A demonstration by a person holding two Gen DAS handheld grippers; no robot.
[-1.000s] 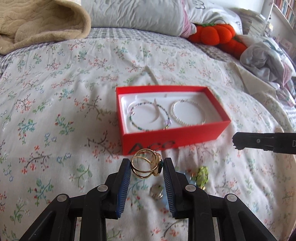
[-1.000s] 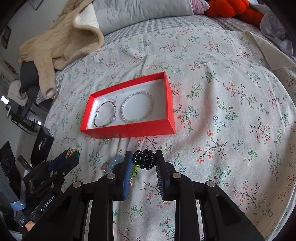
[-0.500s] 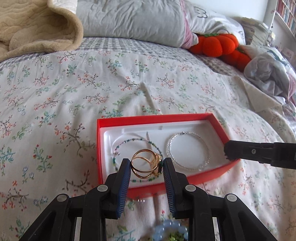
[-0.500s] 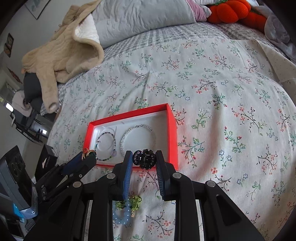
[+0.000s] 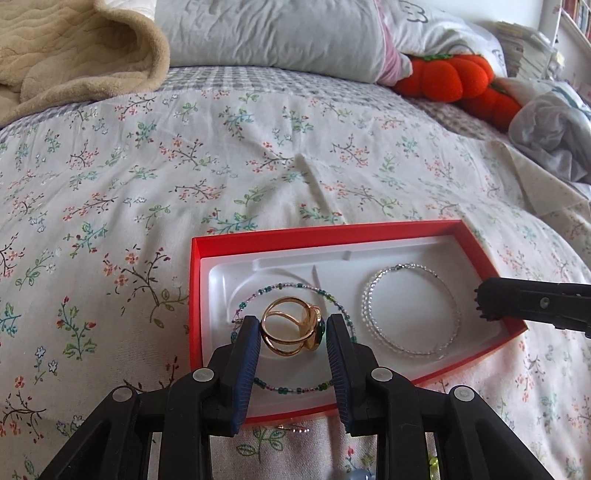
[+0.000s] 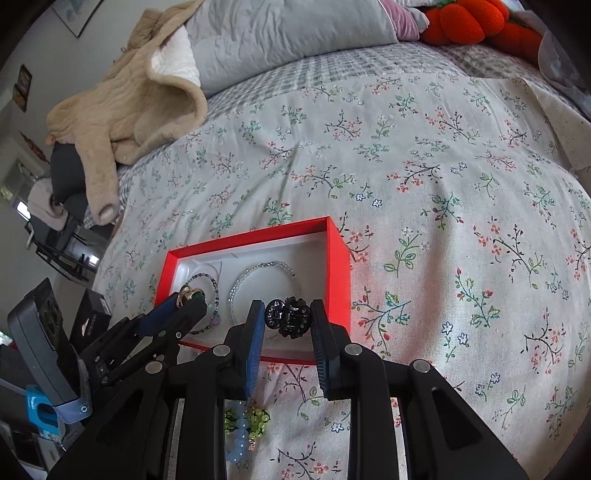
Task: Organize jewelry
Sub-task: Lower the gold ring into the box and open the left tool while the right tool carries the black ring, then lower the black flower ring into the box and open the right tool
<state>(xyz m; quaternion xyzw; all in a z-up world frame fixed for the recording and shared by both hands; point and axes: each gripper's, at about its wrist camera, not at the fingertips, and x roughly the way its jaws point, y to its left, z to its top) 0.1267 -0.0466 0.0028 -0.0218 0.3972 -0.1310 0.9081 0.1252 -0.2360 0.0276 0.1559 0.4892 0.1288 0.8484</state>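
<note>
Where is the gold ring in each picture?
Left wrist view: the gold ring sits low in the middle, between the left gripper pads, over the beaded bracelet.
Right wrist view: the ring is small at lower left, at the tip of the left gripper.
Shared landmark: the red box.

— What lies around you?
— You're over a bed [image 5: 258, 155] with a flowered cover in daylight. A grey pillow [image 5: 266, 33] and a beige fleece blanket [image 5: 74, 51] lie at its head, orange plush pumpkins [image 5: 454, 77] to the right.
— And beyond it?
— You have bookshelves [image 5: 576, 22] far right and a framed picture [image 6: 75, 14] on the left wall.
</note>
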